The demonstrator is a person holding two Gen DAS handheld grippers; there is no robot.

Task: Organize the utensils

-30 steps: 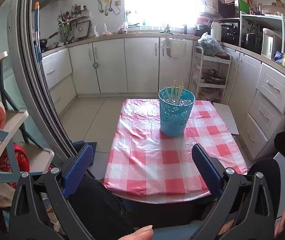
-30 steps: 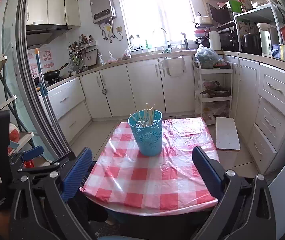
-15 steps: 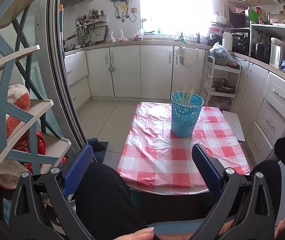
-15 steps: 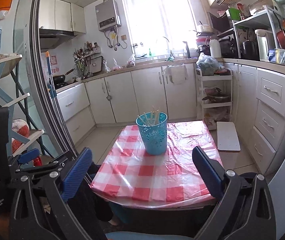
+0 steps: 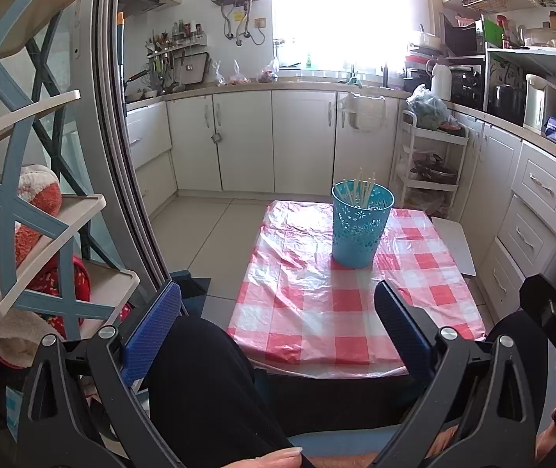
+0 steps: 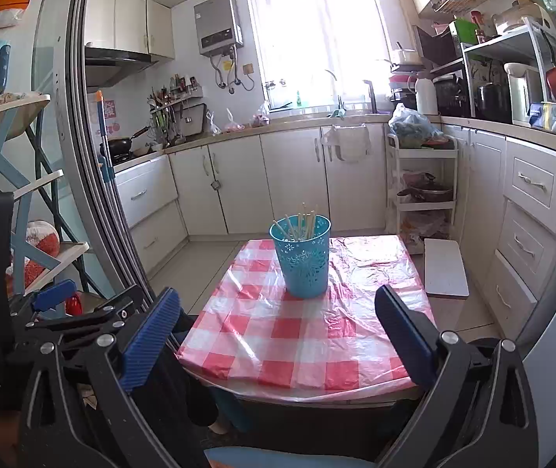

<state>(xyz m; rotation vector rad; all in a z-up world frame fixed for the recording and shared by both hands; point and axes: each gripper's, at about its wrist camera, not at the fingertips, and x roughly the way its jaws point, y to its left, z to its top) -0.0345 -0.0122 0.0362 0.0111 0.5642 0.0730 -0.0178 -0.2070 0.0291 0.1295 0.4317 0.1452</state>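
Observation:
A turquoise perforated holder (image 5: 359,226) (image 6: 303,259) stands on a small table with a red-and-white checked cover (image 5: 356,304) (image 6: 301,335). Several pale chopsticks (image 5: 361,193) (image 6: 301,226) stick up out of it. My left gripper (image 5: 278,325) is open, empty, held low in front of the table's near edge, above a person's dark-clothed leg (image 5: 207,382). My right gripper (image 6: 278,325) is also open and empty, back from the table's near edge. The left gripper's body (image 6: 63,312) shows at the left of the right wrist view.
White kitchen cabinets (image 6: 238,183) run along the back and right. A white trolley (image 6: 422,191) stands behind the table and a white board (image 6: 444,267) lies to its right. A blue-and-white rack (image 5: 24,214) with soft toys and a sliding door frame (image 5: 129,179) stand left.
Both grippers have pulled back and risen, so the table and holder look smaller and farther away. Jaws stay open. The left view has swung left, showing more of the rack.

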